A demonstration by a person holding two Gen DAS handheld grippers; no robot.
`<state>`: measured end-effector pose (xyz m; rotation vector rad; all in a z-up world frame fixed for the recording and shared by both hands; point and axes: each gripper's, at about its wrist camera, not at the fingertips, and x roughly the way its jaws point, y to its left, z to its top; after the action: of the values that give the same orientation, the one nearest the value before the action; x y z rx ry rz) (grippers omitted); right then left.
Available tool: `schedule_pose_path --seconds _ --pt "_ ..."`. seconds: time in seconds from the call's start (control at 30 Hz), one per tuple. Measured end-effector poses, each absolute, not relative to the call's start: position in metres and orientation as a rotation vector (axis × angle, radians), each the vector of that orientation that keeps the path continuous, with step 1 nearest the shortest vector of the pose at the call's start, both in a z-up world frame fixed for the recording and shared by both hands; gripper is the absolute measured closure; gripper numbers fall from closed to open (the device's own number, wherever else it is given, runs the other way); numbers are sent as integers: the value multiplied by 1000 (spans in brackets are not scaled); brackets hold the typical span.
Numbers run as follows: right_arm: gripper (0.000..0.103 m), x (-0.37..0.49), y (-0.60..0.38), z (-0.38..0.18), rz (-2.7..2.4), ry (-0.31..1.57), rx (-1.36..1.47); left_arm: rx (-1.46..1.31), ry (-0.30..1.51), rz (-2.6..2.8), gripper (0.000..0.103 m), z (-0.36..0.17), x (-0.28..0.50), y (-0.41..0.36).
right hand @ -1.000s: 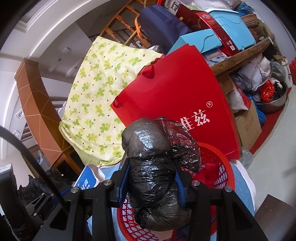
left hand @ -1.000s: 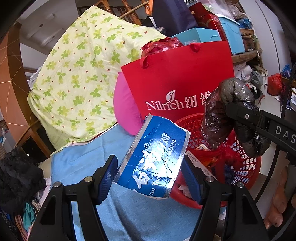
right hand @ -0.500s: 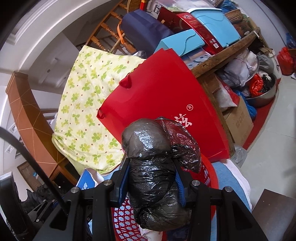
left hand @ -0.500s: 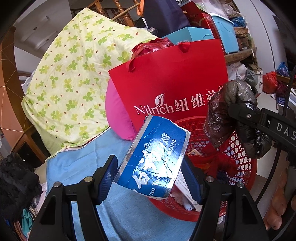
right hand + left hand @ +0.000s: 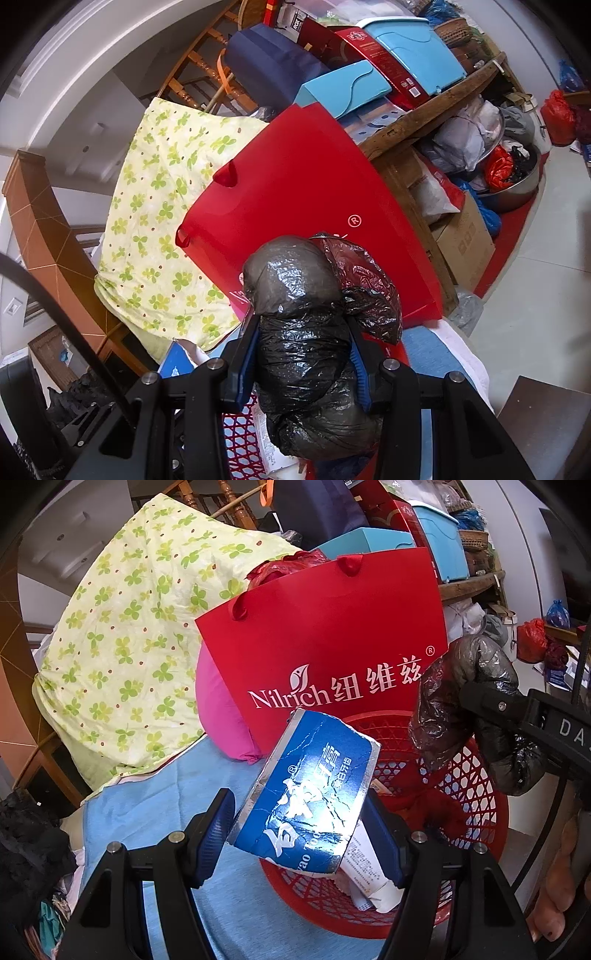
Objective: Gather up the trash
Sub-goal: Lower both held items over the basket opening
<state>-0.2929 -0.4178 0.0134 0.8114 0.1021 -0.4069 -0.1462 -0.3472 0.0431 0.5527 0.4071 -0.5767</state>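
My left gripper (image 5: 301,834) is shut on a torn blue toothpaste box (image 5: 306,794), held over the near left rim of a red mesh basket (image 5: 476,808). The basket holds paper scraps and a white tube carton (image 5: 369,867). My right gripper (image 5: 303,354) is shut on a wadded black plastic bag (image 5: 303,332), which hangs above the same basket (image 5: 240,435). In the left wrist view that black bag (image 5: 461,701) and the right gripper's arm (image 5: 524,712) come in from the right, over the basket's far right side.
A red Nilrich paper bag (image 5: 325,646) stands just behind the basket, with a pink cushion (image 5: 218,709) and a green clover-print quilt (image 5: 129,638) to its left. Blue cloth (image 5: 155,805) covers the surface. Boxes, a wooden shelf (image 5: 424,118) and a steel bowl (image 5: 517,184) crowd the right.
Both grippers have drifted a little toward the basket, so more of it shows under the toothpaste box. Both grips are unchanged.
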Motion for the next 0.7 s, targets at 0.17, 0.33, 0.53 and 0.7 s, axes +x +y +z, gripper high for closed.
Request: schedule_pose_path --seconds 0.17,0.33,0.53,0.7 --pt "57 -295 -419 12 -423 99 814 552 412 -586 32 41 -145 -352" --pt "57 -296 -420 12 -434 98 809 551 421 -593 32 38 -143 -357" --pt "57 -296 -421 11 -442 98 812 547 428 -600 32 36 -140 -360" --pt "57 -293 -420 13 -446 103 802 546 433 -605 32 35 -138 -360"
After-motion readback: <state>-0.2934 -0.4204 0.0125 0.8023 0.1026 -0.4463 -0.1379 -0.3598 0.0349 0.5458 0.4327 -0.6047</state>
